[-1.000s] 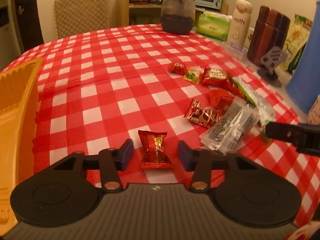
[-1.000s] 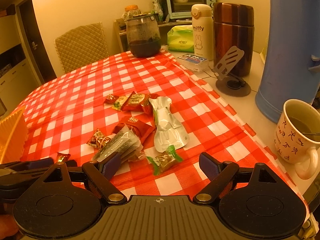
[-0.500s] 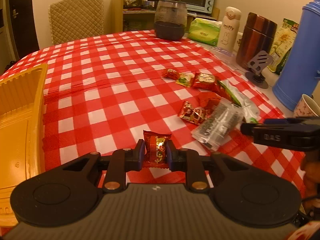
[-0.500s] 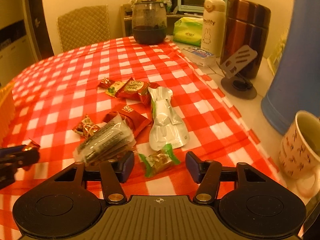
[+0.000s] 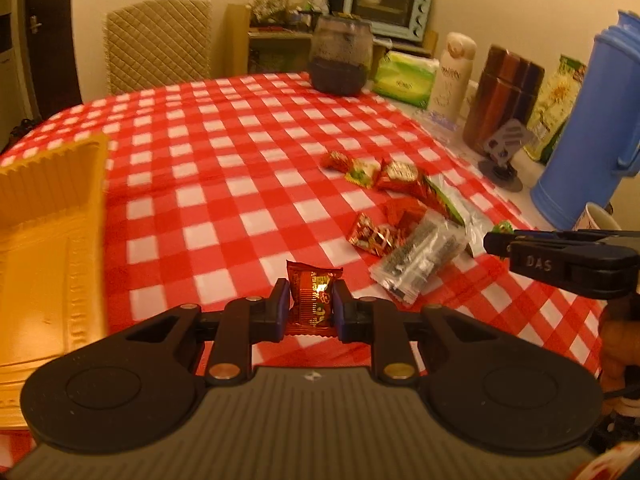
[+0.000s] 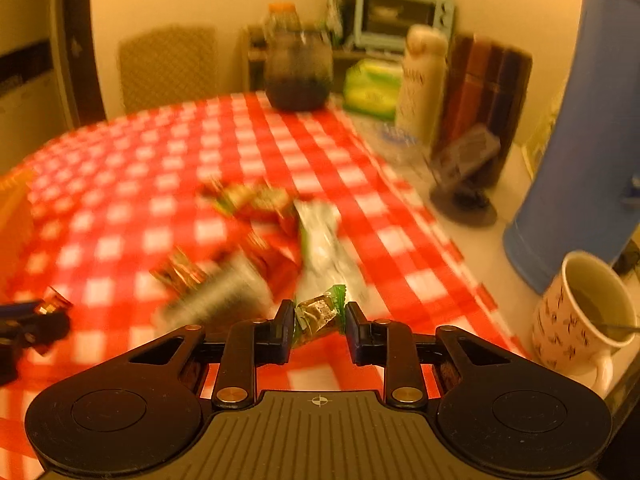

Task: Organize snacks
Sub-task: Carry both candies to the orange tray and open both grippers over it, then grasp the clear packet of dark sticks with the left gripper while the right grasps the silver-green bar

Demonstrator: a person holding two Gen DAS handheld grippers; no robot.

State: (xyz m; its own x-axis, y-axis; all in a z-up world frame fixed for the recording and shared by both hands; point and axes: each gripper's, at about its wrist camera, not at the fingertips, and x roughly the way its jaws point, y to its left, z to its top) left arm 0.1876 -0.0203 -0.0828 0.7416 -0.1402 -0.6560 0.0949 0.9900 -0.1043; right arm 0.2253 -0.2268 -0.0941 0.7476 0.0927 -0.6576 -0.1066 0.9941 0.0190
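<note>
My left fingers (image 5: 308, 306) pinch the red snack (image 5: 311, 300) upright, the yellow tray (image 5: 44, 248) just to their left on the worktop (image 5: 224, 168), while my right fingers (image 6: 318, 326) are closing around the green-ended candy (image 6: 318, 314) lying crosswise between them.

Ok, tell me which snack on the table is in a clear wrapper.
The clear packet with dark contents, at the near end of the pile; the snacks around it are in red or green wrappers.

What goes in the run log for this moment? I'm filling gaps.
left gripper: shut on red snack | right gripper: closing on green candy
</note>
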